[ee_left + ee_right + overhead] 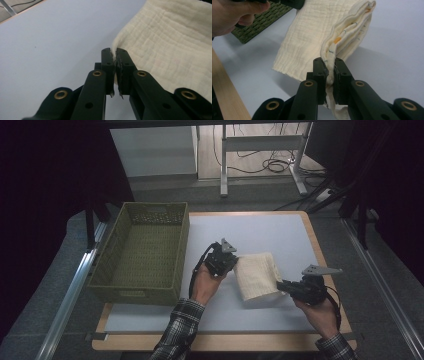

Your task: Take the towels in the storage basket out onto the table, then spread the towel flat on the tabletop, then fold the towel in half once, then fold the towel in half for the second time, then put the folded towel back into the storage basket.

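A cream folded cloth [257,275] hangs between both grippers above the white mat [260,232]. My left gripper [236,262] pinches the cloth's left edge; in the left gripper view the gripper [115,53] has its jaws closed on a thin fold of the cloth [165,47]. My right gripper [280,285] grips the cloth's lower right corner. In the right gripper view the gripper [329,62] clamps several stacked layers of the cloth [312,32], which show orange and blue marks on their edges.
An olive woven basket [112,257] stands open at the left of the mat, close to the left hand. The wooden table edge [320,250] frames the mat. Desk legs and cables lie on the floor beyond.
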Motion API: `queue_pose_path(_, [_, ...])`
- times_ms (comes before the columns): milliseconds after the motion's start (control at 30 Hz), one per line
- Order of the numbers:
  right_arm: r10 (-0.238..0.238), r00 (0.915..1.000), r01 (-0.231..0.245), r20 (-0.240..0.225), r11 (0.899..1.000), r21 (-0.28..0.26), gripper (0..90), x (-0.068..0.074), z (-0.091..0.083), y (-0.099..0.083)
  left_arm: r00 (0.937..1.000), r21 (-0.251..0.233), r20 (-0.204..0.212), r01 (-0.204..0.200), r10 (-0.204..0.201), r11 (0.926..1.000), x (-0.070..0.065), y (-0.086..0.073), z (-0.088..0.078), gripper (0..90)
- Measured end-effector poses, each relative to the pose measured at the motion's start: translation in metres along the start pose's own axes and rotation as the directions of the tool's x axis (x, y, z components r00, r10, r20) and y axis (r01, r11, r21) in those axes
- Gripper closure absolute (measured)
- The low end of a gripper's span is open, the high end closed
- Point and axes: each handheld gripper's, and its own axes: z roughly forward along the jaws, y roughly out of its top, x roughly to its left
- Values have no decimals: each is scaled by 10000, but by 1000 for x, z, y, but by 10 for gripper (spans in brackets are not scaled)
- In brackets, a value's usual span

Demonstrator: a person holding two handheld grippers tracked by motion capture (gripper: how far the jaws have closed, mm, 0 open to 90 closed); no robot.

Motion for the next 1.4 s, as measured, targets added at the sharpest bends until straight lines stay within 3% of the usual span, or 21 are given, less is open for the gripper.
queue_pose_path(500, [-247,9991,243,-348,9997,-95,821,15,16,22,9992,53,-406,65,-63,10000,15,2,-23,857])
queue_pose_path(1400, [-527,9954,494,-803,9979,-418,820,44,47,69,9912,77,-1313,185,-173,9998,59,12,-76,857])
